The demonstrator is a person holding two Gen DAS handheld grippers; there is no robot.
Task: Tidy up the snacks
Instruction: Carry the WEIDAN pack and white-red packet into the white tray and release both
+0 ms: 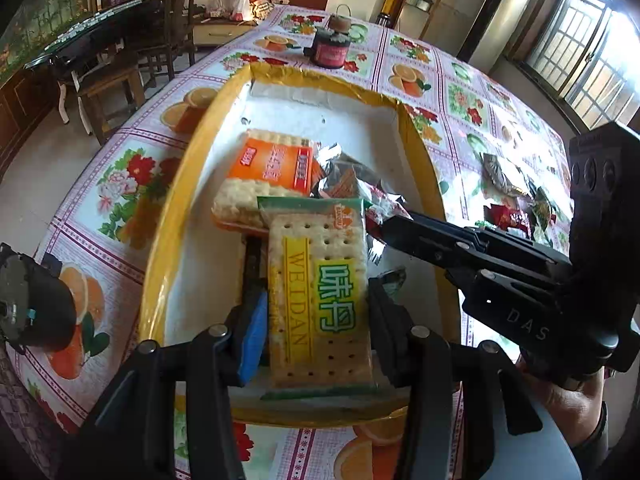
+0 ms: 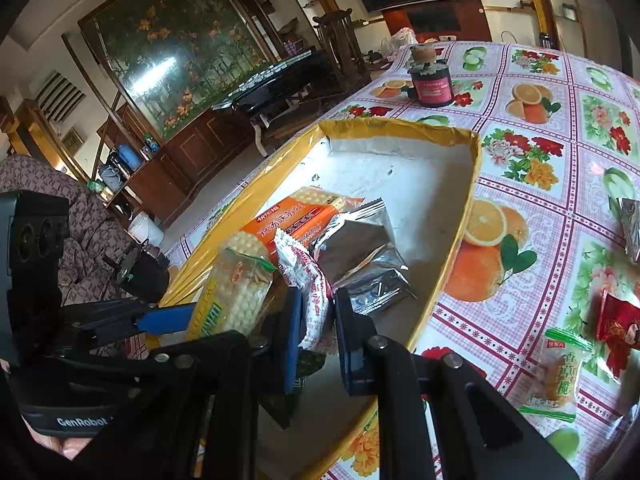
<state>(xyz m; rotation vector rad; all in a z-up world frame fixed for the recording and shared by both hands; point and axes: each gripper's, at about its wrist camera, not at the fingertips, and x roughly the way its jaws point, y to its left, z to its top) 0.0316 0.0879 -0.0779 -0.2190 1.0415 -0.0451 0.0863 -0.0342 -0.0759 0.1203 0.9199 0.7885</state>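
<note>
A yellow-rimmed box (image 1: 412, 128) with a white inside sits on the table; it also shows in the right wrist view (image 2: 460, 136). In it lie an orange cracker pack (image 1: 272, 164), silver packets (image 2: 360, 248) and others. My left gripper (image 1: 316, 312) is shut on a green and yellow WEIDAN cracker pack (image 1: 320, 292) and holds it over the near part of the box. My right gripper (image 2: 316, 320) is shut on a red and white snack packet (image 2: 312, 284) inside the box, just right of the cracker pack (image 2: 236, 292).
A dark jar with a cork lid (image 1: 332, 44) stands on the fruit-print tablecloth (image 2: 532, 160) beyond the box. Loose snack packets lie on the cloth right of the box: a green one (image 2: 556, 376), a red one (image 2: 620, 324), a silver one (image 1: 500, 176). Chairs stand off the table's left.
</note>
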